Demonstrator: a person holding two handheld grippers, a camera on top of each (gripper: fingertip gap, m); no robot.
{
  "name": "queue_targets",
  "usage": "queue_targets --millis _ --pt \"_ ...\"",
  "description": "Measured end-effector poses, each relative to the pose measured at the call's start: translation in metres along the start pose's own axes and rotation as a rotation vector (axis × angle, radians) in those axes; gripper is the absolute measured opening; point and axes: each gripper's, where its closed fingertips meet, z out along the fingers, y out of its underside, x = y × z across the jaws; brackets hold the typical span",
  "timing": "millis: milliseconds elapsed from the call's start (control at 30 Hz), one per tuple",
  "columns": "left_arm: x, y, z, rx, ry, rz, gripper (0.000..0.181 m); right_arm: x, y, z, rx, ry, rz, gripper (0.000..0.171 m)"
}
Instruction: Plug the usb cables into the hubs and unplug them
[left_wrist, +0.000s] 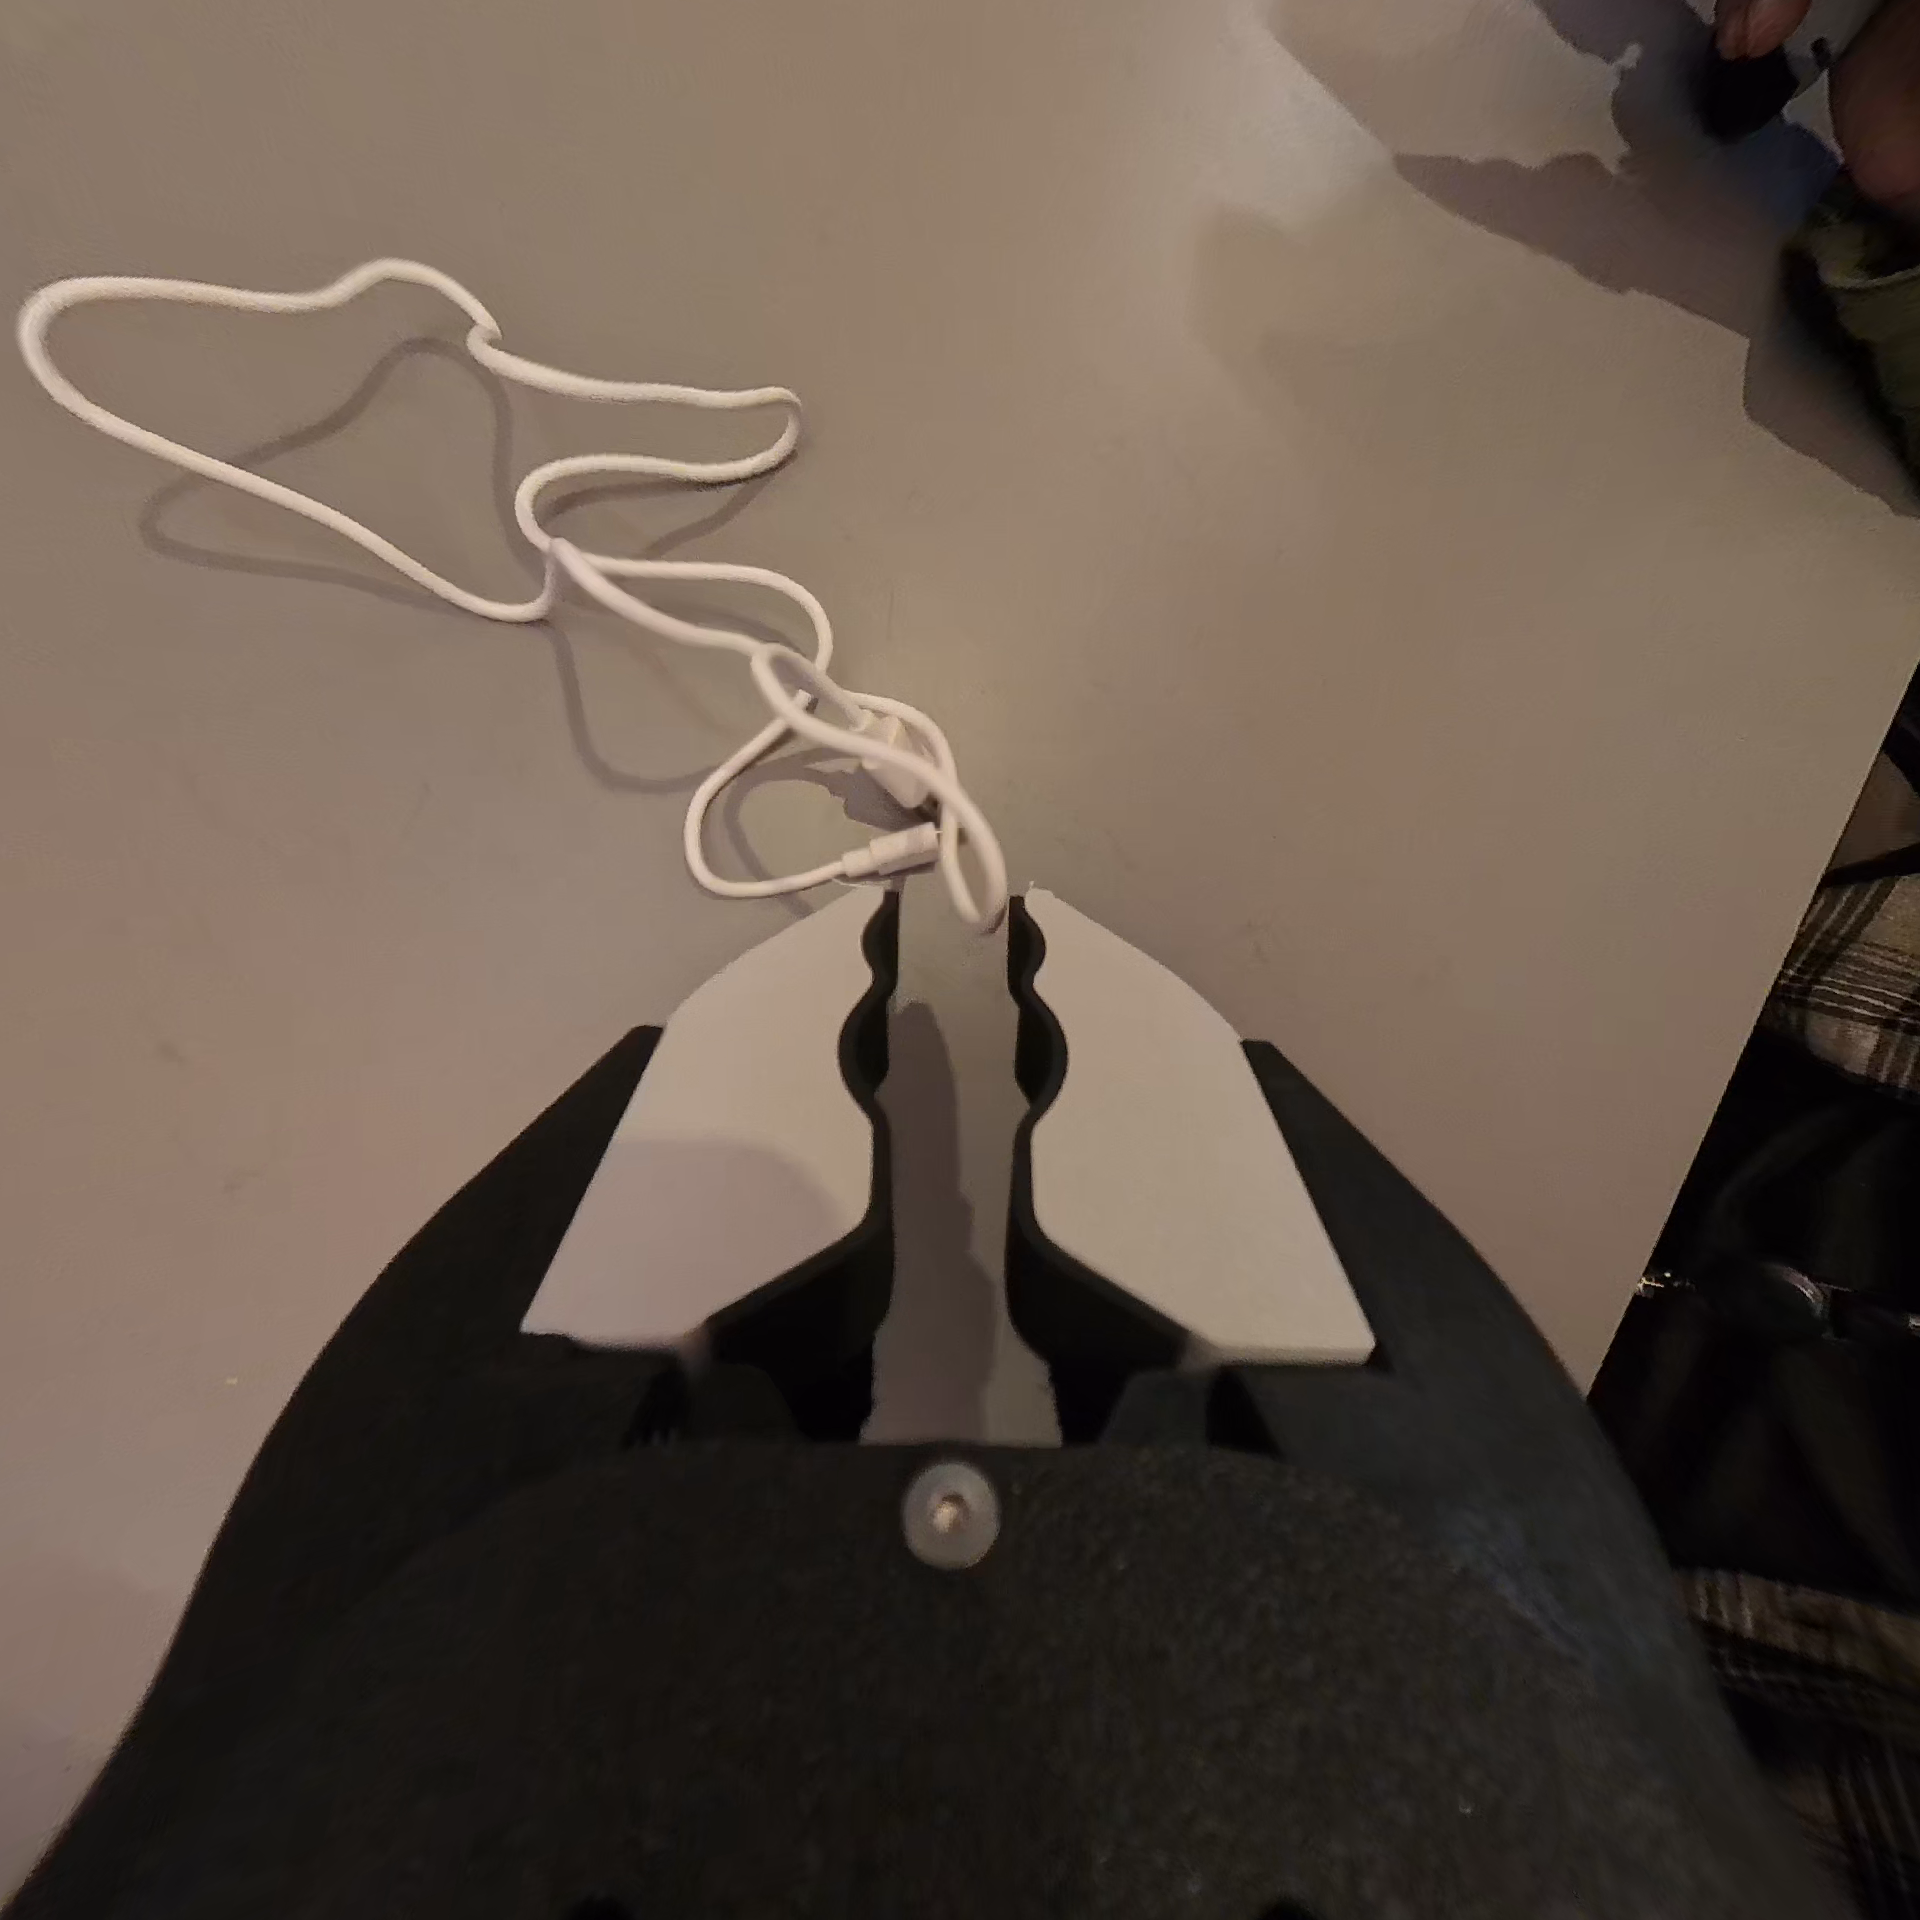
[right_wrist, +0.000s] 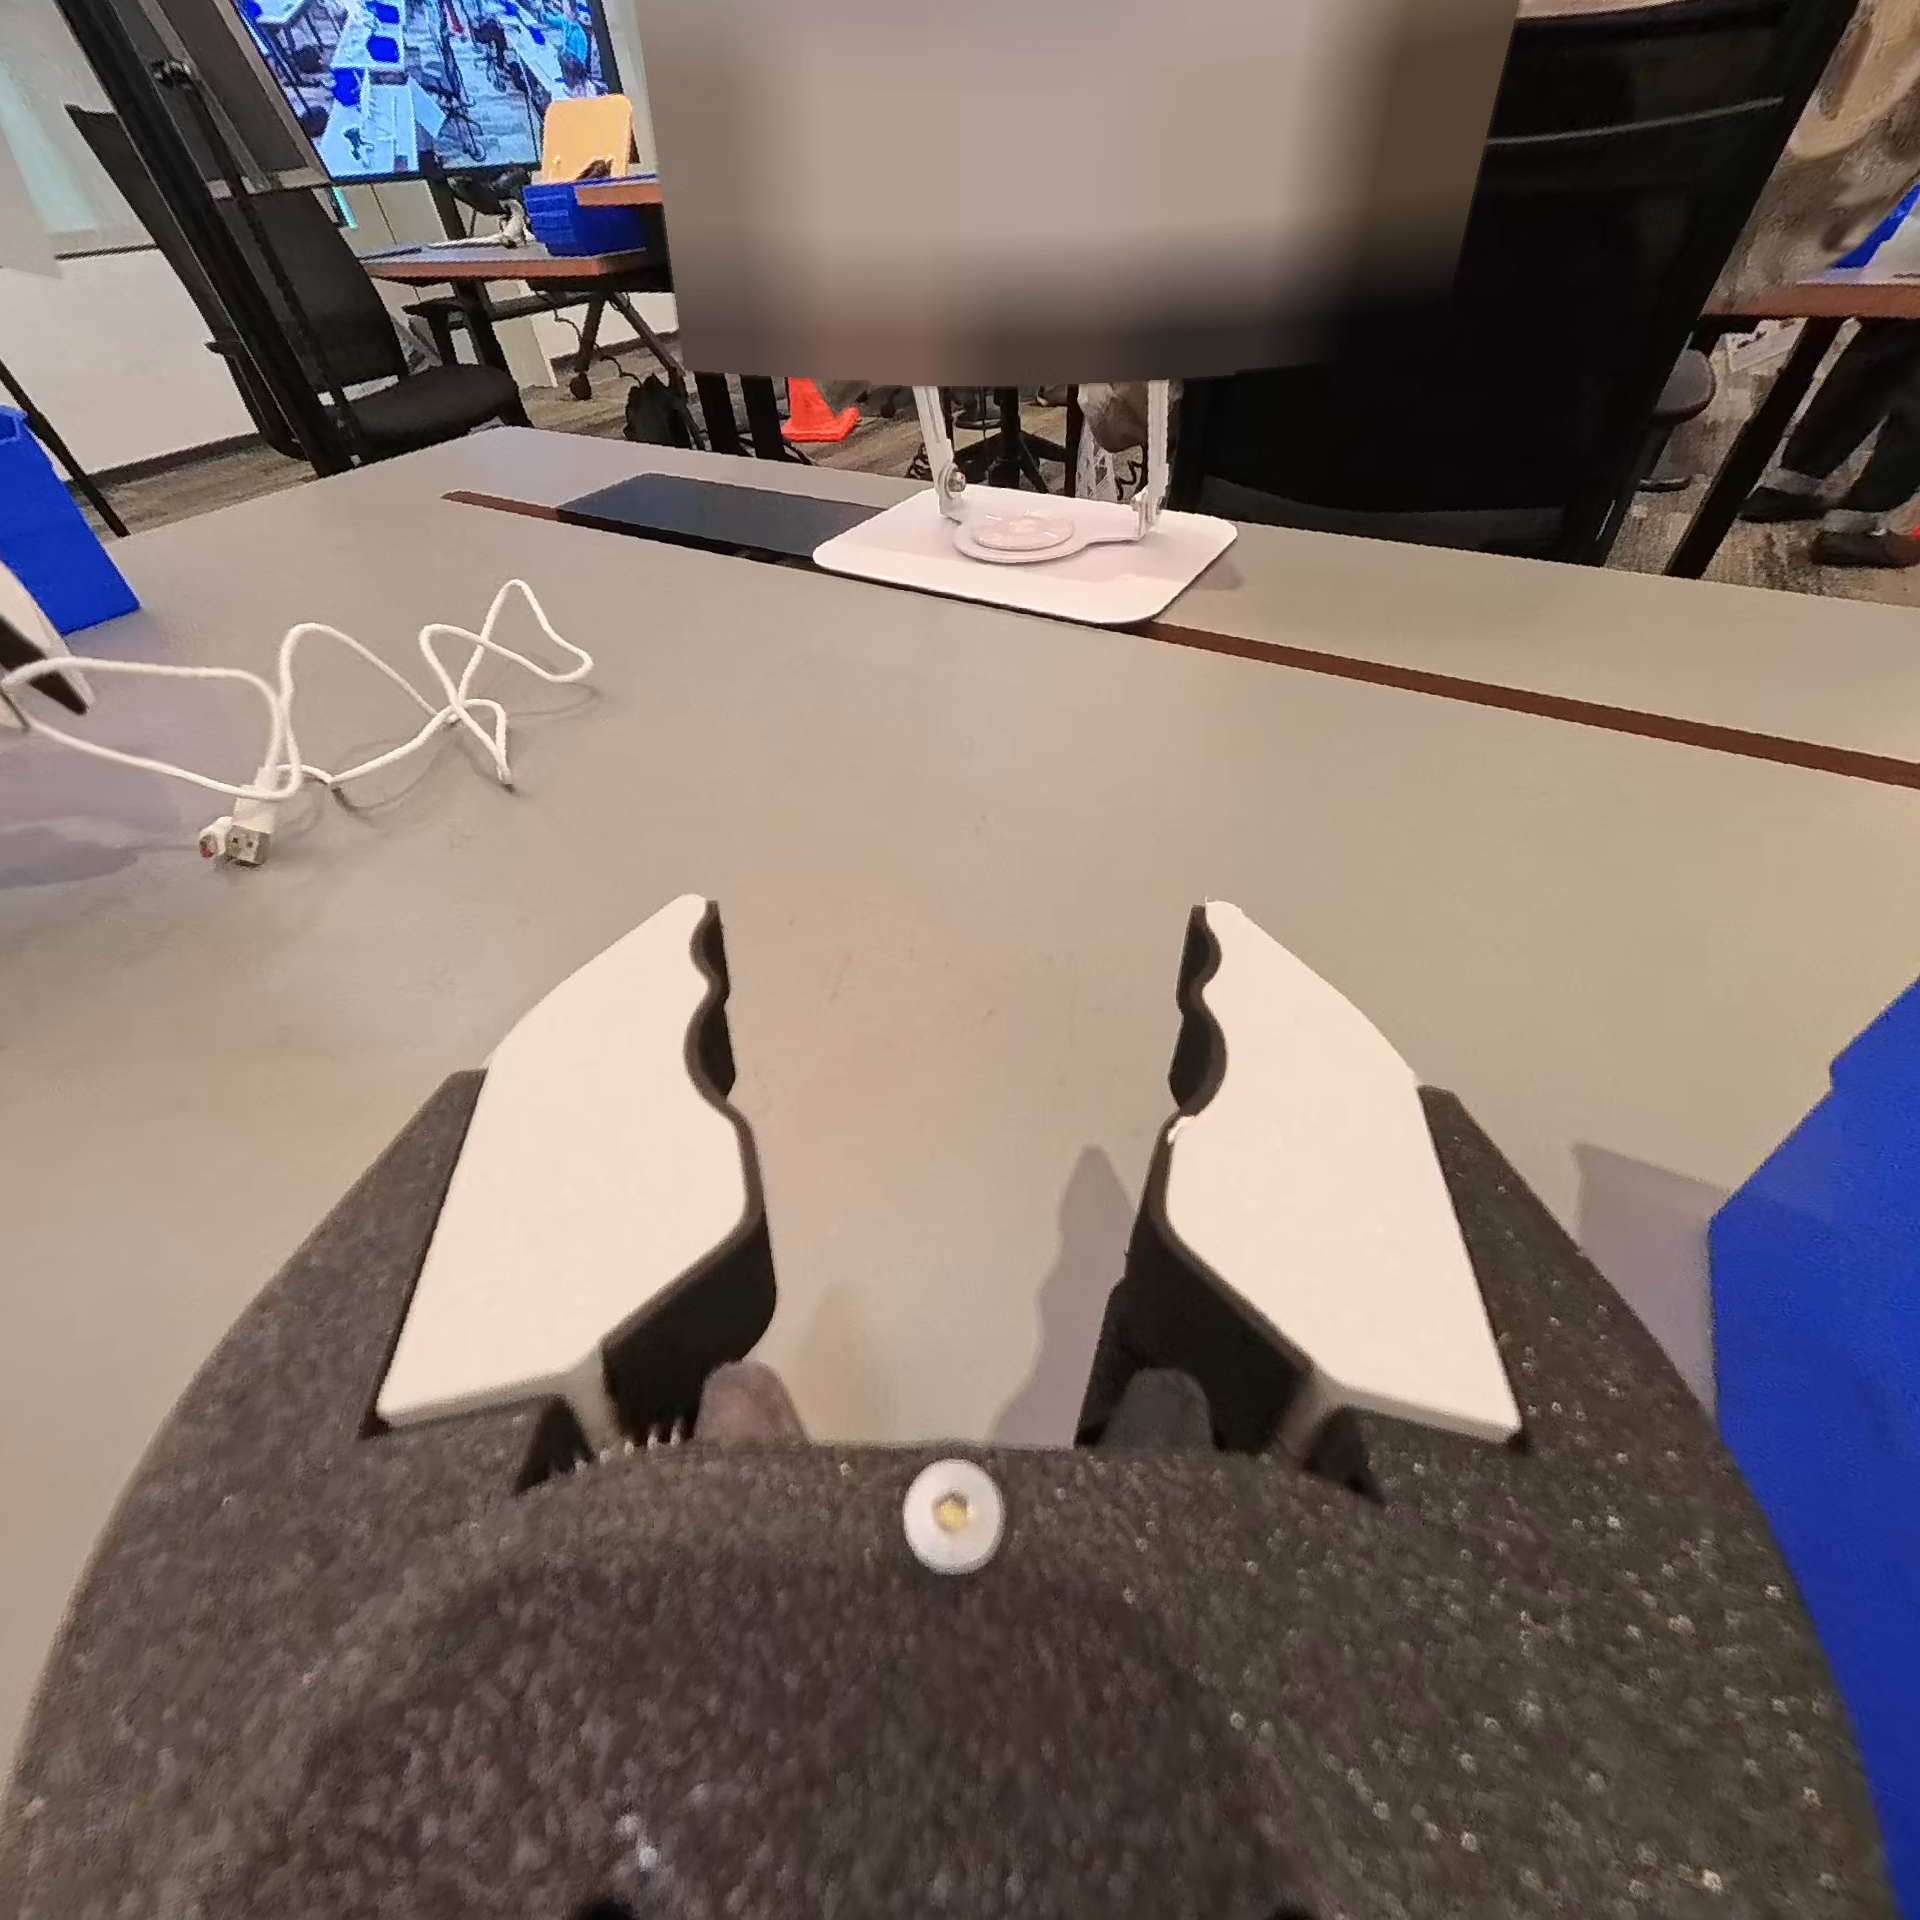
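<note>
A white USB cable (left_wrist: 899, 764) lies in loose loops on the grey table (left_wrist: 1247, 623), its two plugs close together just beyond my left gripper (left_wrist: 951, 904). The left jaws stand a narrow gap apart. One loop of the cable reaches between the tips and touches the right finger; I see no pinch on it. My right gripper (right_wrist: 956, 914) is wide open and empty, low over bare table. In the right wrist view the cable (right_wrist: 275, 717) lies far left with its USB plug (right_wrist: 249, 836) on the table, and the left gripper (right_wrist: 26, 675) shows at the edge. No hub is in view.
A white stand base (right_wrist: 1029, 556) and a black mat (right_wrist: 717, 514) sit at the far side. Blue bins stand at the right (right_wrist: 1829, 1351) and far left (right_wrist: 52, 551). The table edge (left_wrist: 1766, 987) runs down the right of the left wrist view.
</note>
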Motion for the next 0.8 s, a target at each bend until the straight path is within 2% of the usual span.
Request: queue_targets --millis 233,467,633,733,800 --pt "-0.01 -0.011 -0.026 0.105 -0.032 -0.006 0.039 -0.002 0.001 0.001 -0.008 -0.003 -0.011 0.084" --pt "-0.038 -0.009 -0.063 0.297 -0.098 -0.053 0.06 -0.01 0.001 0.005 -0.006 -0.022 -0.006 0.088" --pt "-0.048 0.012 -0.069 0.387 -0.071 -0.096 0.061 -0.055 -0.006 0.029 -0.099 -0.154 -0.068 0.099" --pt "-0.044 0.024 -0.07 0.387 -0.076 -0.098 0.06 -0.095 -0.011 0.057 -0.205 -0.252 -0.146 0.11" --pt "-0.04 0.033 -0.071 0.363 -0.098 -0.091 0.06 -0.125 -0.012 0.081 -0.278 -0.32 -0.202 0.111"
